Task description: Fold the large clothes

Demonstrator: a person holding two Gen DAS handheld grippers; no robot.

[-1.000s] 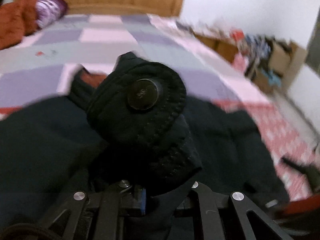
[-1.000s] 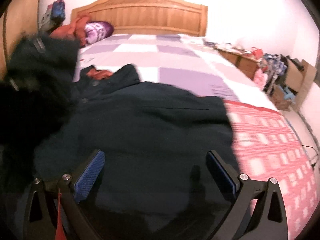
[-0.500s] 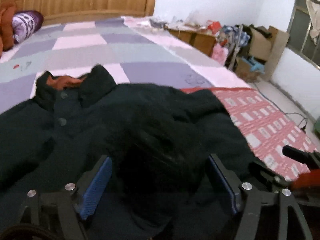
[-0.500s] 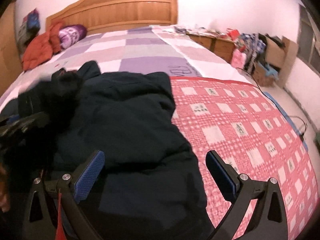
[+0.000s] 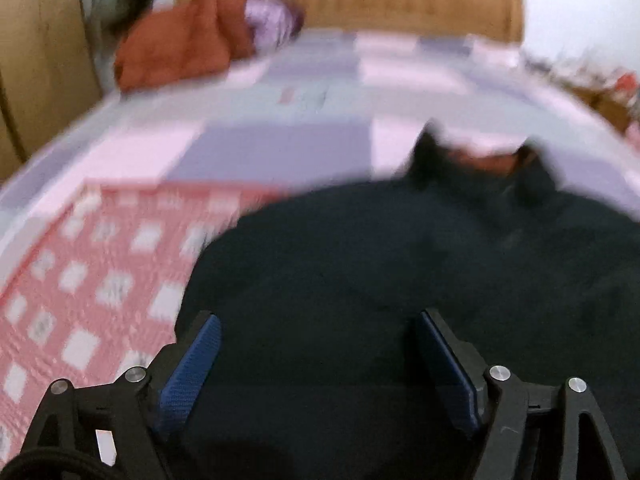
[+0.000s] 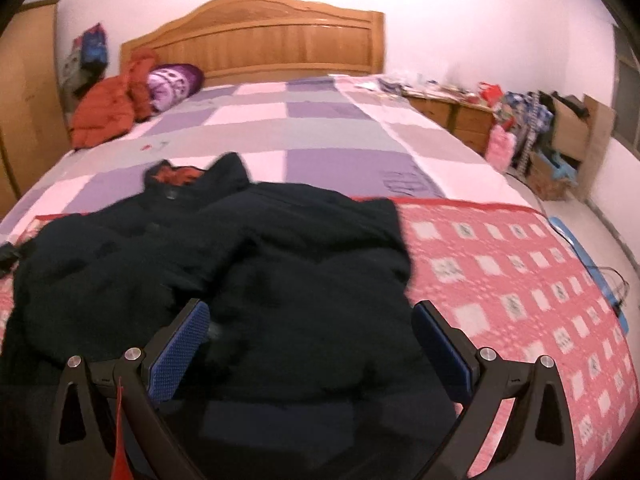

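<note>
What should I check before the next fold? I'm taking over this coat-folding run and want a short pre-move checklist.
1. Left hand-held gripper free of fabric: ok; its jaws have just been opening, stand wide, and nothing is between the pads.
2. Right hand-held gripper free: ok, open above the cloth.
3. Dark coat fully on the bed: ok, lying across the pink checked blanket and the quilt.
4. Collar towards the wooden headboard: ok.
5. Coat lying smooth: not ok, bunched with ridges through the middle.
6. Sleeves tucked in: cannot tell, the dark folds hide them.
</note>
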